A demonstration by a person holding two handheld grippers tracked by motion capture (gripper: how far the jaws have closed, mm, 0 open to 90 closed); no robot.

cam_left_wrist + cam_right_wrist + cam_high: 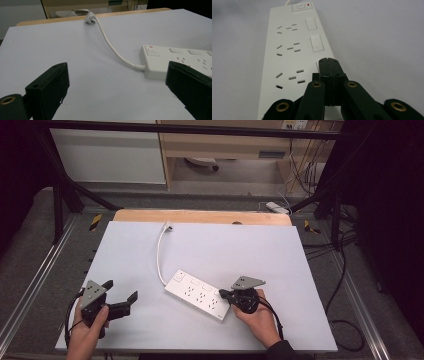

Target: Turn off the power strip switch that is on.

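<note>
Pressing power strip (294, 50), right gripper (328, 61)

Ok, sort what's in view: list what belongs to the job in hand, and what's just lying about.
Part of the job:
- power strip, with its cord and unplugged plug
- right gripper, jaws shut, at the strip's near end
- left gripper, jaws open, off to the side

Lying about:
- white adapter on the floor behind the table
- loose cables on the floor at right

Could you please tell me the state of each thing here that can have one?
White plastic power strip: lying flat, sockets empty.
White plug: unplugged, lying on the table.
Left hand-held gripper: open, holding nothing.
Right hand-held gripper: shut, tip over the strip's near end.
</note>
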